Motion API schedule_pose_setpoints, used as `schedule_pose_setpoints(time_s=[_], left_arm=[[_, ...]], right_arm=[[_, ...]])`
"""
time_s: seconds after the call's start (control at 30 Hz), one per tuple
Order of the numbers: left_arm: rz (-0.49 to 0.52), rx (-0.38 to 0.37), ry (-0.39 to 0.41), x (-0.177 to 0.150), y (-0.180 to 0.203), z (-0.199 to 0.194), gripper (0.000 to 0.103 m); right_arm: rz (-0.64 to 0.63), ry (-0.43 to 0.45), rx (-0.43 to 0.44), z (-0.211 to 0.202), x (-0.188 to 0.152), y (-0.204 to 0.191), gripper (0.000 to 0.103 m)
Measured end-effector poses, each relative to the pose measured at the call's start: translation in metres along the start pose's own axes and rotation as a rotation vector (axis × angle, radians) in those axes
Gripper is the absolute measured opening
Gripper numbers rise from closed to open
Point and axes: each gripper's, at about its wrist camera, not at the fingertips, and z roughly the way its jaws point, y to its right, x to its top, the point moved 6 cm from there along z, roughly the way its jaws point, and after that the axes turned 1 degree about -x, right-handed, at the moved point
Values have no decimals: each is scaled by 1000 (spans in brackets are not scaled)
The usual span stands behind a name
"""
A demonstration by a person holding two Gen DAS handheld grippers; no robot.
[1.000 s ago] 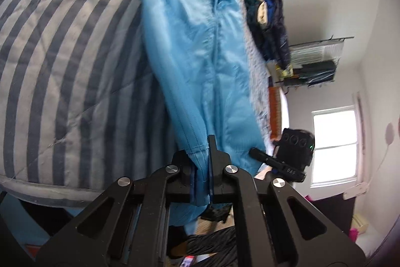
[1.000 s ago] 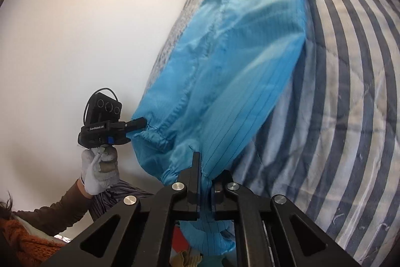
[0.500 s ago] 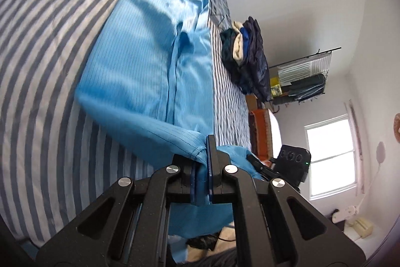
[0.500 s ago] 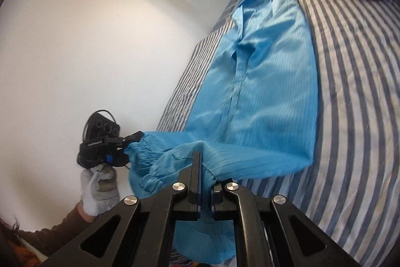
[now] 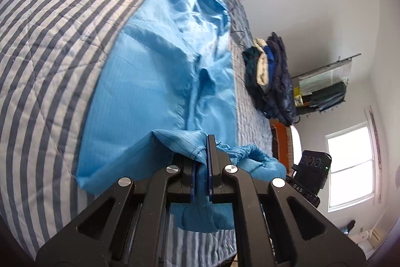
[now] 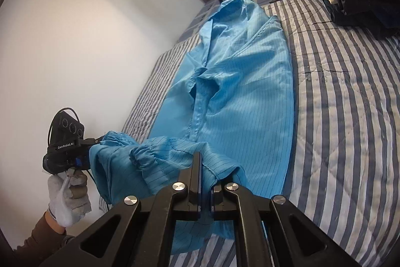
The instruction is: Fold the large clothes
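Left tongs [image 5: 202,168]: jaws nearly together, pinching a seamed edge of the blue garment [image 5: 160,81] at its near end; cloth hangs loose below the jaws.
Right tongs [image 6: 205,183]: jaws likewise narrow, clamped on the same near end; a stitched fold runs up between them.
Between the tongs: the lifted end sags in a soft swag, with a gathered elastic cuff [image 6: 140,154] bunched up in it.
Gloved hand [image 6: 68,194]: grips the handle of the left tool, seen in the right wrist view; a brown sleeve shows behind it.
Garment position: the rest lies lengthways on the bed, collar [image 5: 205,1] at the far end by the pillows, front closure running up the middle, body fairly flat with a few ridges near the chest.
Bed [image 6: 350,104]: striped quilt, bare on both sides of the garment.
Handling, as a judgement: thin, light and limp, with a slight sheen suggesting it may slide on itself; it will not keep a crease unaided. Seams, hem and cuffs look the surest holds, since plain cloth would likely slip or bunch.
Fold step, as a judgement: near end raised, probably to be carried toward the collar.
Dark clothes pile [image 5: 270,76]: well apart on the bed's far side.
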Motion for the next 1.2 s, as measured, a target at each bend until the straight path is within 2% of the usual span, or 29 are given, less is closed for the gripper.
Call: schedule_pose_setpoints(time_s=[0.1, 0.2, 0.33, 0.5, 0.53, 0.6, 0.63, 0.67, 0.7, 0.77, 0.93, 1.07, 1.13, 1.2], left_arm=[[-23, 50, 19, 9, -19, 6, 4], [-64, 59, 23, 17, -36, 12, 4], [-40, 104, 8, 19, -47, 25, 4], [-45, 145, -14, 19, -57, 37, 5], [-47, 152, -26, 19, -58, 39, 6], [-44, 150, -33, 19, -57, 39, 31], [-38, 147, -25, 20, -54, 36, 33], [-33, 147, -21, 21, -52, 33, 41], [-28, 142, -15, 22, -50, 29, 51], [-12, 135, 12, 26, -46, 17, 58], [116, 153, 55, 24, -35, -22, 58], [259, 125, -4, -1, -23, -33, 58], [273, 112, -62, -16, -25, -24, 58], [274, 127, -105, -23, -28, -11, 58]], right_arm=[[11, -10, -29, 13, 8, 7, 2], [25, -18, -62, 22, 13, 16, 2], [63, -33, -73, 35, 17, 28, 2], [38, -62, -122, 45, 12, 32, 2], [40, -67, -119, 46, 11, 34, 3], [38, -70, -115, 45, 11, 34, 11], [33, -66, -112, 42, 11, 33, 17], [23, -59, -111, 39, 12, 31, 28], [14, -48, -113, 34, 13, 29, 36], [9, -37, -98, 24, 15, 26, 39], [-21, 1, -73, -18, 12, 21, 43], [-157, -27, -23, -41, -7, 3, 43], [-246, -75, -22, -41, -24, -7, 43], [-285, -113, -44, -30, -35, -8, 37]])
